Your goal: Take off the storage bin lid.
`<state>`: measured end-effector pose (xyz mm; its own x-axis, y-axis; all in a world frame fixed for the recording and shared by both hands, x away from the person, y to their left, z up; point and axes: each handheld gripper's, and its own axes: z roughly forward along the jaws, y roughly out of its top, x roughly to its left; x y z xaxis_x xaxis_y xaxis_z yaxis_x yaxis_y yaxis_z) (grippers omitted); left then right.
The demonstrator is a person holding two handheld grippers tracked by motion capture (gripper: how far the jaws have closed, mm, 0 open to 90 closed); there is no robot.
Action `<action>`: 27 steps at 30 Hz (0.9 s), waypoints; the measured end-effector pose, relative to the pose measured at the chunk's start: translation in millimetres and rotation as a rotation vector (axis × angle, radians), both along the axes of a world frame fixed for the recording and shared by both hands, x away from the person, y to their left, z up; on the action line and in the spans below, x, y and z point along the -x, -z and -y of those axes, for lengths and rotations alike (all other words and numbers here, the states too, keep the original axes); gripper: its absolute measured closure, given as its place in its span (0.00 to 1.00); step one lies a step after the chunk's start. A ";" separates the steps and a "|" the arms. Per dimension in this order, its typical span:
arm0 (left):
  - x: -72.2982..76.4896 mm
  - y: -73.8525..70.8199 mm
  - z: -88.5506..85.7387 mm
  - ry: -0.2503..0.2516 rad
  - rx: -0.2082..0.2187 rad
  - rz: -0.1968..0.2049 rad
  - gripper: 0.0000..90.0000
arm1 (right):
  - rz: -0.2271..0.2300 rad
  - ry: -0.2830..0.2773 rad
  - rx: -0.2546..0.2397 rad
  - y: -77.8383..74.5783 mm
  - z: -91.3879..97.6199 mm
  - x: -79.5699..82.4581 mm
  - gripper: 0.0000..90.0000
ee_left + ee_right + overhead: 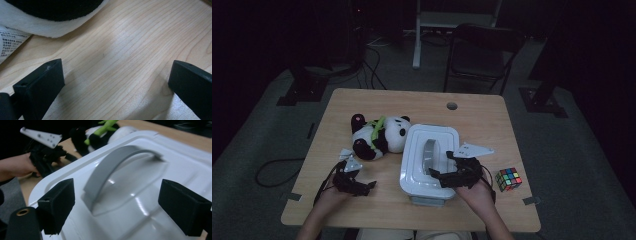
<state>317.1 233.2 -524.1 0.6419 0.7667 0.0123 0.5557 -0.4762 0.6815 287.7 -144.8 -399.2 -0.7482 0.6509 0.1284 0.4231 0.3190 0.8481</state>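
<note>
Your right gripper (443, 165) hovers open-jawed over the white box (422, 165) near the table's (412, 102) front edge; your left gripper (362, 175) sits beside the panda (379, 135).

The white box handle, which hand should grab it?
Right, probably. The right tool is open over the white box, aimed at its handle. The left tool sits over bare table.
</note>
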 end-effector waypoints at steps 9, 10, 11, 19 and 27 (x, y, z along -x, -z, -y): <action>0.0 0.0 0.0 0.000 0.000 0.000 0.01 | 0.021 -0.065 0.048 5.8 -17.7 -3.2 0.36; 0.0 0.0 0.0 0.000 0.000 0.000 0.01 | 0.027 -0.070 0.053 5.5 -18.6 -3.5 0.40; 0.0 0.0 0.0 0.000 0.000 0.000 0.01 | 0.018 -0.084 0.053 5.2 -19.2 -4.5 0.41; 0.0 0.0 0.0 0.000 0.000 0.000 0.01 | 0.013 -0.113 0.085 5.5 -24.5 -8.4 0.61; 0.0 0.0 0.0 0.000 0.000 0.000 0.01 | 0.027 -0.130 0.088 6.2 -24.4 -6.5 0.69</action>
<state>317.0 233.2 -524.1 0.6418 0.7667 0.0127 0.5557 -0.4765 0.6813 294.3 -120.3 -405.4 -0.8293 0.5562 0.0537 0.3508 0.4434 0.8248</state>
